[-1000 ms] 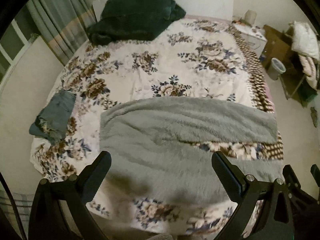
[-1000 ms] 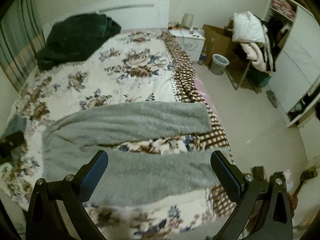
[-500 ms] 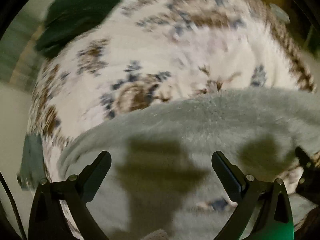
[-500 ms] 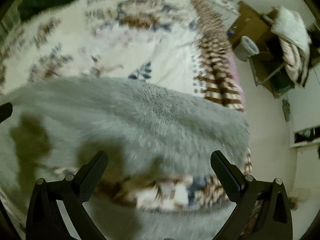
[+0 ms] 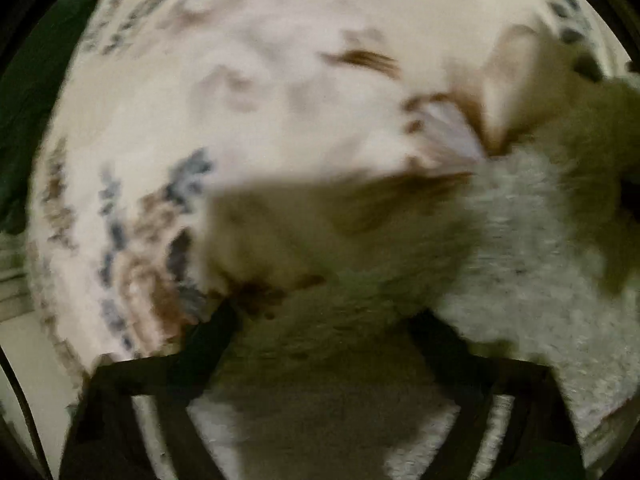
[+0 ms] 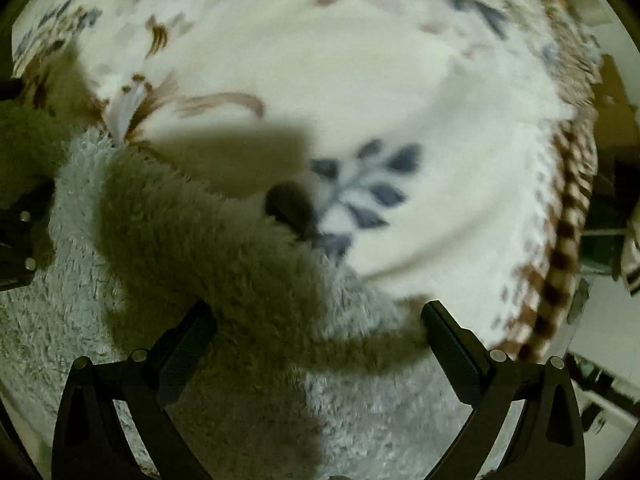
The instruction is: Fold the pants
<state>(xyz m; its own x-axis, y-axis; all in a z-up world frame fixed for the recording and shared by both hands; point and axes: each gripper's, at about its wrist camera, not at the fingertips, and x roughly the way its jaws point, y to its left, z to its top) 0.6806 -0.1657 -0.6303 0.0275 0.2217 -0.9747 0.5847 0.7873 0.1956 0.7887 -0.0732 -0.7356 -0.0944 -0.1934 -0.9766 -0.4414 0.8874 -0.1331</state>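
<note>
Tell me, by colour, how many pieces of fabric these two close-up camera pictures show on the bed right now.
Grey fluffy pants: 1
White floral bedspread with a brown checked edge: 1
Dark green fabric at the left edge of the left view, too blurred to identify: 1
Total: 3

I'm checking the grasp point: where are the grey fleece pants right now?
In the right wrist view, the grey fleece pants fill the lower left, lying on the floral bedspread.
</note>
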